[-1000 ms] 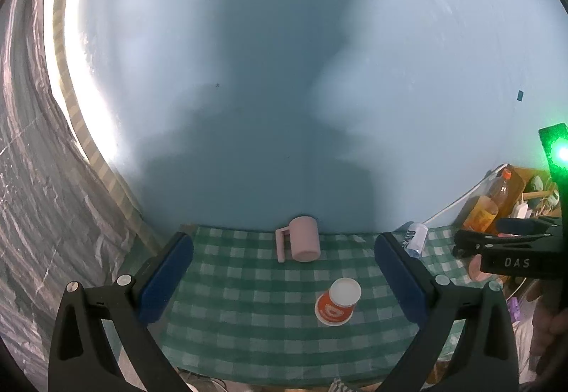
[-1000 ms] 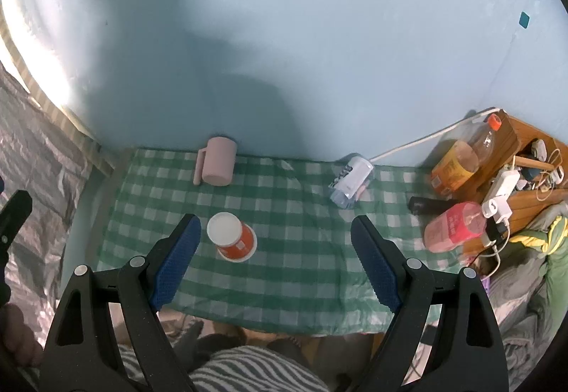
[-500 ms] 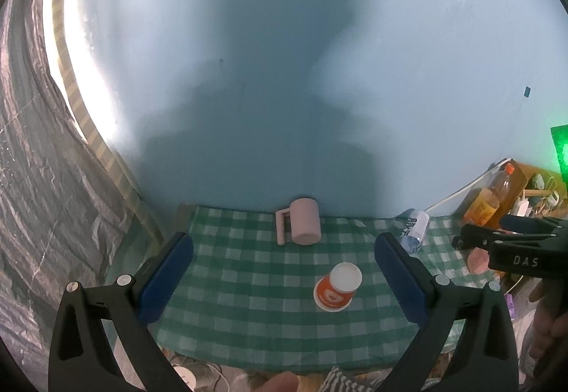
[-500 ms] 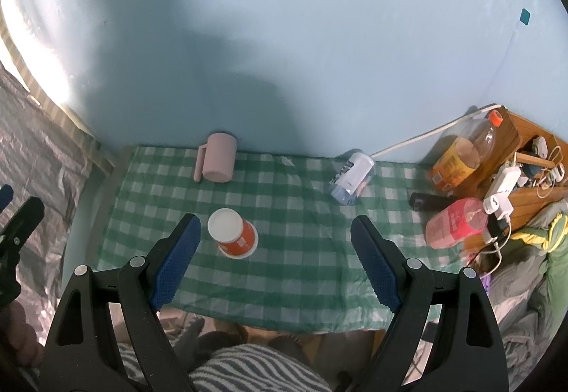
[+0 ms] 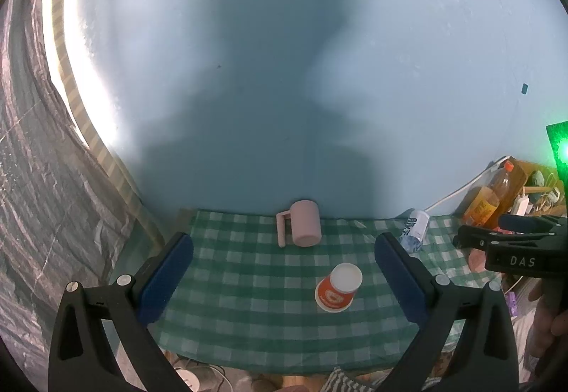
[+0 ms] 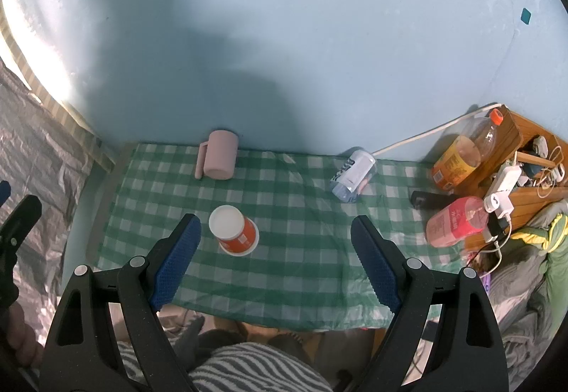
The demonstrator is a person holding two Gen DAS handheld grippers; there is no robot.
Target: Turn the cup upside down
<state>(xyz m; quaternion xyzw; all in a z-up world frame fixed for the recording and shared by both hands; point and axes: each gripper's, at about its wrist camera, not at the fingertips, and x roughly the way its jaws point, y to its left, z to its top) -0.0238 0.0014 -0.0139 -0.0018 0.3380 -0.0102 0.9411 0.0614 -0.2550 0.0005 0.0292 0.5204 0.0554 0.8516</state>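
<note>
An orange paper cup (image 5: pixel 338 288) (image 6: pixel 234 230) stands upside down on the green checked tablecloth (image 5: pixel 248 303) (image 6: pixel 301 243), its white base up. A pink mug (image 5: pixel 304 228) (image 6: pixel 220 160) with a handle stands upside down at the back by the wall. My left gripper (image 5: pixel 284 280) is open and empty, held above the table's front, the orange cup between its fingers and beyond them. My right gripper (image 6: pixel 275 259) is open and empty, the orange cup just past its left fingertip (image 6: pixel 183 243). The right gripper also shows at the right edge of the left wrist view (image 5: pixel 511 246).
A clear water bottle (image 5: pixel 413 230) (image 6: pixel 353 174) lies on its side at the back right. An orange drink bottle (image 6: pixel 463 150), a pink bottle (image 6: pixel 456 221), chargers and cables crowd a wooden shelf (image 6: pixel 525 132) on the right. A blue wall stands behind. Striped cloth (image 6: pixel 248 367) lies below.
Both grippers have drifted slightly, so the table sits a little differently in each view. The cups and bottle have not moved. Both stay open.
</note>
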